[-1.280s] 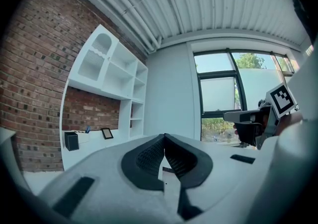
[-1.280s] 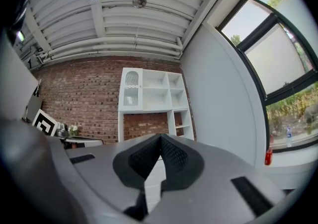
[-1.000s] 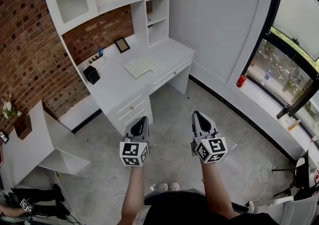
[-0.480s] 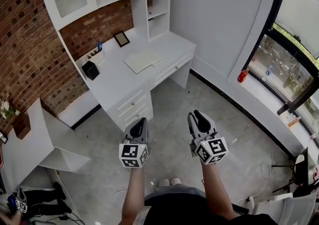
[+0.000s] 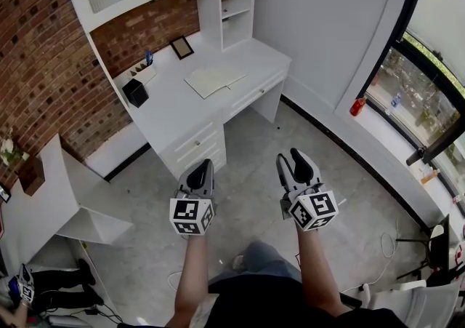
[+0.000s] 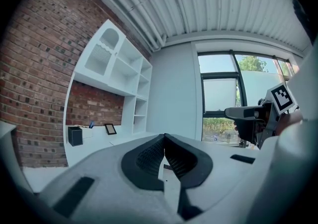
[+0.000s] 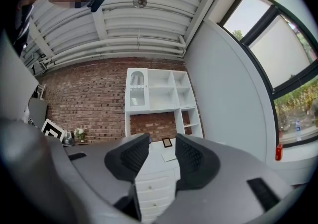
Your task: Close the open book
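- Lying open on the desk (image 5: 163, 119), the book (image 5: 211, 81) was well apart from both grippers.
- Left gripper (image 5: 201, 167) was closed, right gripper (image 5: 291, 160) opening, both empty.
- It looked thin, light and floppy; best lifted by one outer edge.

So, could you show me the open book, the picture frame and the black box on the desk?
open book (image 5: 212, 81), head view, middle of its pages.
picture frame (image 5: 182, 47), head view, its centre.
black box (image 5: 135, 92), head view, its front face.
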{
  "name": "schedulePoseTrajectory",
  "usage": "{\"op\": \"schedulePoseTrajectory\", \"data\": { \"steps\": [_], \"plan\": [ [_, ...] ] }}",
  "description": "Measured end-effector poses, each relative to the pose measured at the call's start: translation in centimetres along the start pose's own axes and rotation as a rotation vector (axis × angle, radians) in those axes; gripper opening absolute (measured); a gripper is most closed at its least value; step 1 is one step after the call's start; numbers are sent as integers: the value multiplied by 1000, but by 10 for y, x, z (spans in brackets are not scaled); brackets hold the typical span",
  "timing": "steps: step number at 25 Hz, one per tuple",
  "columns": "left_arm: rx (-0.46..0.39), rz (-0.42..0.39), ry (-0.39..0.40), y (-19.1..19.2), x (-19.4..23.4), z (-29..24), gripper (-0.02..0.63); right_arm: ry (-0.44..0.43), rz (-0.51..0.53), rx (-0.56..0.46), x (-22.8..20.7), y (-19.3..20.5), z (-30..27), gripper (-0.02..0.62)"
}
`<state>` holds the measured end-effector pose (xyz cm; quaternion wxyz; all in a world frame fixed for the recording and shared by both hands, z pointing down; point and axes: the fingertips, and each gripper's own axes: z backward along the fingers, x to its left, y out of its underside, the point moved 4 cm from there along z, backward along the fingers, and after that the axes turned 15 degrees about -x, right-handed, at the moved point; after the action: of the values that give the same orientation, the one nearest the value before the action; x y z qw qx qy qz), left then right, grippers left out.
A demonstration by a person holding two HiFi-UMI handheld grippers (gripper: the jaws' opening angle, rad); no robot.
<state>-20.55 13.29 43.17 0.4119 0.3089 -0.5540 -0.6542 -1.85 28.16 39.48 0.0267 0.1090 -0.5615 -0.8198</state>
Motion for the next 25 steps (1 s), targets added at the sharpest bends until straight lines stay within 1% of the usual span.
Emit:
{"op": "schedulePoseTrajectory", "data": {
  "steps": [7,15,20,25],
  "plan": [
    [-19,-11,-9,-3,16,-15,9,-3,4,-20,-6,2,-24,147],
    [-30,-43,-48,4,50,-56,9,-14,-22,-28,-33,26,-77,147],
    [-39,-67,-100,21,76,-102,9,-40,-52,-17,-68,56,-129,147],
    [-15,-73,-146,41,109,-170,9,-63,-82,-7,-115,84,-206,147]
  ]
}}
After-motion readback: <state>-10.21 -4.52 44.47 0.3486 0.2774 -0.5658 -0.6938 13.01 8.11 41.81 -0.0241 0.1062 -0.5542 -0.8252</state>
